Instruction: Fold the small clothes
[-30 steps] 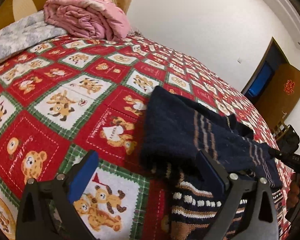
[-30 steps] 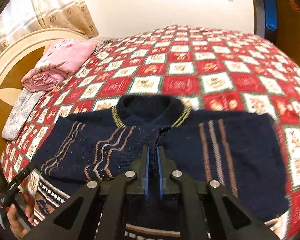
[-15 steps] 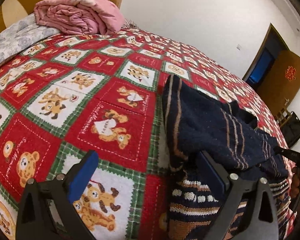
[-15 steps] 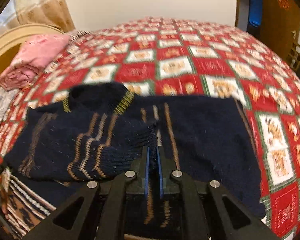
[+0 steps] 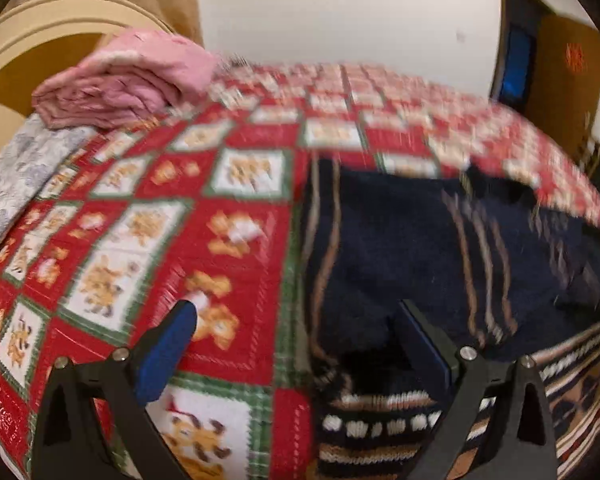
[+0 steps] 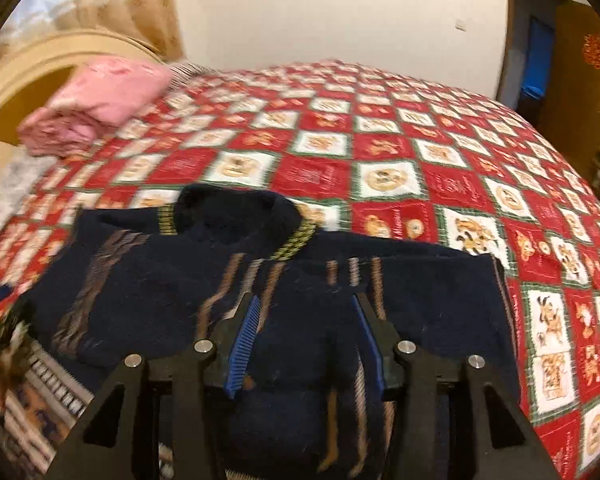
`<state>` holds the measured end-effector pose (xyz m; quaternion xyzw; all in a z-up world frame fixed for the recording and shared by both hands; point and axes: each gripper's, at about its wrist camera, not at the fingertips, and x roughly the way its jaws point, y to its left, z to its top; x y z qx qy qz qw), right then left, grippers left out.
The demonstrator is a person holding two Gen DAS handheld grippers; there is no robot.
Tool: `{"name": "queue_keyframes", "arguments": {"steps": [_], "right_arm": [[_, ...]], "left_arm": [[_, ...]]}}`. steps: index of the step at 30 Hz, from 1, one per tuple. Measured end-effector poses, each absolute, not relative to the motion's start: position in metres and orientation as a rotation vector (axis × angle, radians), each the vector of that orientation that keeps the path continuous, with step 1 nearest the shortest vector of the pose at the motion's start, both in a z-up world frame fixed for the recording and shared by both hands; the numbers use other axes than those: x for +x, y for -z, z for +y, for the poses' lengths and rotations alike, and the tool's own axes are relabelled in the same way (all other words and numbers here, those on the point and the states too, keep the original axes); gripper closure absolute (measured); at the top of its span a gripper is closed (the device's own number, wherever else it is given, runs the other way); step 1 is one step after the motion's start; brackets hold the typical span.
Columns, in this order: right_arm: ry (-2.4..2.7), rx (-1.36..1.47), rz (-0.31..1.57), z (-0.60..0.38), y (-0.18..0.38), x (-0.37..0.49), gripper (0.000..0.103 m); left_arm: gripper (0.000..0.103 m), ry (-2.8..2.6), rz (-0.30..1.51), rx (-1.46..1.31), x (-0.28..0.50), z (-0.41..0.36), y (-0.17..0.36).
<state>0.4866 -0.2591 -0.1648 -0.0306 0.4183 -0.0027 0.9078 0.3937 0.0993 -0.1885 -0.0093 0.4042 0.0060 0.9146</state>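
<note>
One right claw (image 6: 304, 312), newly parted.

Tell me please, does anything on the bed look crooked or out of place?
Nothing is damaged or spilled. The navy sweater lies only half folded on the bedspread: both sleeves are folded inward across its front, and they lie uneven. Both views are motion-blurred.

Bedspread (image 6: 384, 152): red, green and white squares with bear motifs, covers the whole bed. Folded pink quilt (image 5: 132, 80) lies near the cream and brown headboard (image 5: 28, 52), its edge resting on a grey floral pillow (image 5: 24, 168). White wall (image 6: 332, 12) behind; brown door (image 5: 568, 64) at right.
</note>
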Motion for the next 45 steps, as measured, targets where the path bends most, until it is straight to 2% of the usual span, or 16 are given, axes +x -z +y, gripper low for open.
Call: {"name": "queue_keyframes", "arguments": {"steps": [3,4,5,6,7,11,15,16,18,19,23,28,34,38,45], "right_arm": [[0.041,0.003,0.986,-0.281,0.191,0.514,0.055],[0.015,0.059,1.007,-0.289,0.197,0.517,0.061],[-0.008,0.075,0.988,-0.290,0.193,0.515,0.082],[-0.045,0.065,0.979,-0.287,0.190,0.514,0.095],[-0.046,0.037,0.952,-0.283,0.186,0.510,0.098],[0.039,-0.068,0.857,-0.276,0.174,0.509,0.099],[0.087,-0.076,0.952,-0.280,0.193,0.526,0.098],[0.092,-0.099,0.943,-0.278,0.192,0.523,0.094],[0.134,-0.159,0.905,-0.271,0.182,0.509,0.064],[0.109,-0.148,0.869,-0.268,0.175,0.499,0.044],[-0.061,-0.156,0.845,-0.253,0.168,0.470,0.043],[-0.071,-0.146,1.004,-0.264,0.200,0.469,0.043],[-0.042,-0.140,0.981,-0.273,0.192,0.459,0.043],[-0.089,-0.099,0.871,-0.271,0.173,0.458,0.043],[-0.057,-0.071,0.939,-0.273,0.197,0.480,0.043]], "left_arm": [[0.001,-0.005,0.859,-0.014,0.392,0.098,0.200],[0.000,-0.002,0.862,-0.034,0.392,0.101,0.200],[0.000,-0.004,0.867,-0.041,0.392,0.102,0.201],[0.000,0.005,0.874,-0.046,0.393,0.102,0.203],[0.000,0.013,0.875,-0.043,0.393,0.101,0.203],[0.000,0.002,0.850,-0.005,0.390,0.093,0.202],[0.000,-0.001,0.845,0.008,0.390,0.092,0.203],[0.000,0.002,0.847,0.004,0.391,0.092,0.203],[0.000,0.007,0.852,-0.011,0.391,0.094,0.203],[0.000,0.009,0.853,-0.018,0.391,0.095,0.204],[0.000,0.011,0.854,-0.026,0.391,0.095,0.204],[0.000,0.011,0.856,-0.031,0.391,0.095,0.204],[0.000,0.004,0.860,-0.036,0.390,0.095,0.205],[0.000,-0.007,0.861,-0.030,0.386,0.094,0.204],[0.000,-0.037,0.850,0.018,0.385,0.089,0.203]]}}
